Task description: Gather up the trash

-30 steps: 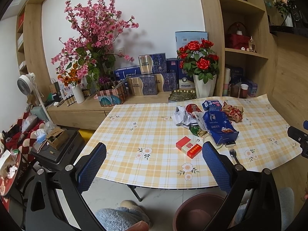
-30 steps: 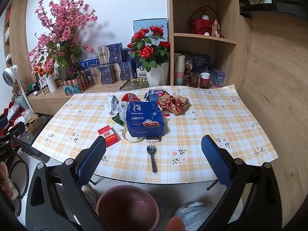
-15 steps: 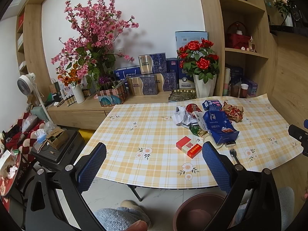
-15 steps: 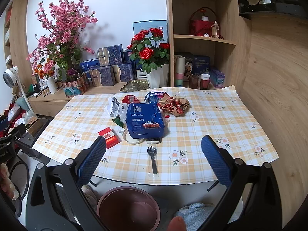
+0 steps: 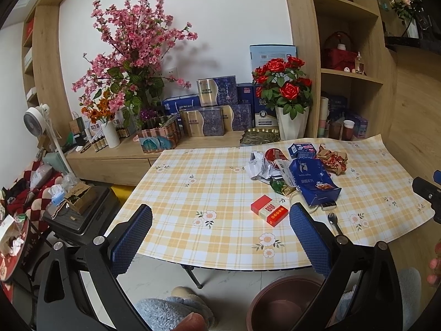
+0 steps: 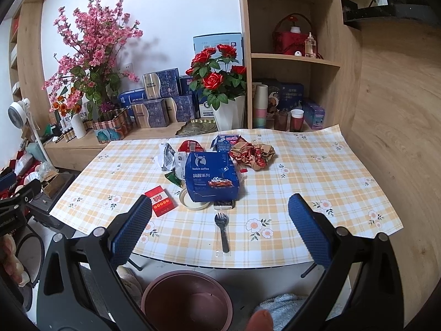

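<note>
Right wrist view: nearest, the right gripper point(image 6: 219, 231) holds its fingers point(image 6: 132, 227) spread wide and empty above a brown bin point(image 6: 187, 300) on the floor, likely set there to catch trash. Beyond lie a fork point(image 6: 223, 227) and red packet point(image 6: 160, 204) on the desk point(image 6: 317, 182), then the blue coffee box point(image 6: 210, 176) amid crumpled wrappers point(image 6: 252, 155). The left gripper point(image 5: 220, 237) is likewise open-fingered, empty.

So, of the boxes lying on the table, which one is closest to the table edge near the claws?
The red box, small and flat with gold dots. The big blue coffee box and the small blue box both lie farther back in the trash pile.
</note>
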Action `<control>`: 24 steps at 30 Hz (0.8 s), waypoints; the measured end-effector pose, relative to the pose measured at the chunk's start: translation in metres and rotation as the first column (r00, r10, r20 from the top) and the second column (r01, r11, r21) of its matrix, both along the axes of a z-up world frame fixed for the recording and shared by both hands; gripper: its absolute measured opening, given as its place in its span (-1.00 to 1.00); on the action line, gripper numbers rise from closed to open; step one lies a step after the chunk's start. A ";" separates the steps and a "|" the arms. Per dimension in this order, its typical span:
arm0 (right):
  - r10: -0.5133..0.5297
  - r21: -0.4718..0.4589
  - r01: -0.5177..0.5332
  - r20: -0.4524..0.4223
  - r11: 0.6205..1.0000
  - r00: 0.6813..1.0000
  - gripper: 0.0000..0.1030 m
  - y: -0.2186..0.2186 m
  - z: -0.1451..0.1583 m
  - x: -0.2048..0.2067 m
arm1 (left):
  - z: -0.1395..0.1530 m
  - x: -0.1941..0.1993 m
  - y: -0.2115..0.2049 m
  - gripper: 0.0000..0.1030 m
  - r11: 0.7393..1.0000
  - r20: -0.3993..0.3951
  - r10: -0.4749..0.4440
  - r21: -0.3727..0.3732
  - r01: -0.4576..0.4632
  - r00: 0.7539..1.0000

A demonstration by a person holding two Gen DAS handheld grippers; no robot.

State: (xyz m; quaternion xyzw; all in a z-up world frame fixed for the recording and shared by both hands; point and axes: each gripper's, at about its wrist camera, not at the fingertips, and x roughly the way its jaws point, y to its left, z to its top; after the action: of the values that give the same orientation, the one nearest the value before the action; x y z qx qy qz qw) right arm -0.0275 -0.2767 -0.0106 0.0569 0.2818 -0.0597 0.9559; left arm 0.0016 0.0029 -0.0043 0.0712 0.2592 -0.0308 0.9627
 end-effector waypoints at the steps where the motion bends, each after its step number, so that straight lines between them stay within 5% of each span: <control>1: 0.003 0.001 -0.003 0.000 1.000 1.000 0.89 0.000 0.000 0.000 | 0.000 0.000 0.000 0.90 1.000 -0.001 -0.002 0.001 0.002 1.000; 10: 0.042 0.009 -0.042 -0.012 0.999 0.999 0.89 0.006 -0.008 0.006 | -0.006 0.007 -0.001 0.90 0.998 -0.018 -0.054 -0.025 0.054 0.998; 24: 0.053 0.058 -0.050 -0.047 0.997 0.997 0.89 0.001 -0.029 0.034 | -0.038 0.039 0.005 0.90 1.000 -0.078 -0.015 -0.004 0.015 0.997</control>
State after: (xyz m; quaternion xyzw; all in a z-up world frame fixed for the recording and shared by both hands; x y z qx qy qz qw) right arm 0.0060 -0.2753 -0.0396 0.0754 0.3078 -0.0282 0.9480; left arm 0.0404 0.0080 -0.0423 0.0700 0.2959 -0.0412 0.9518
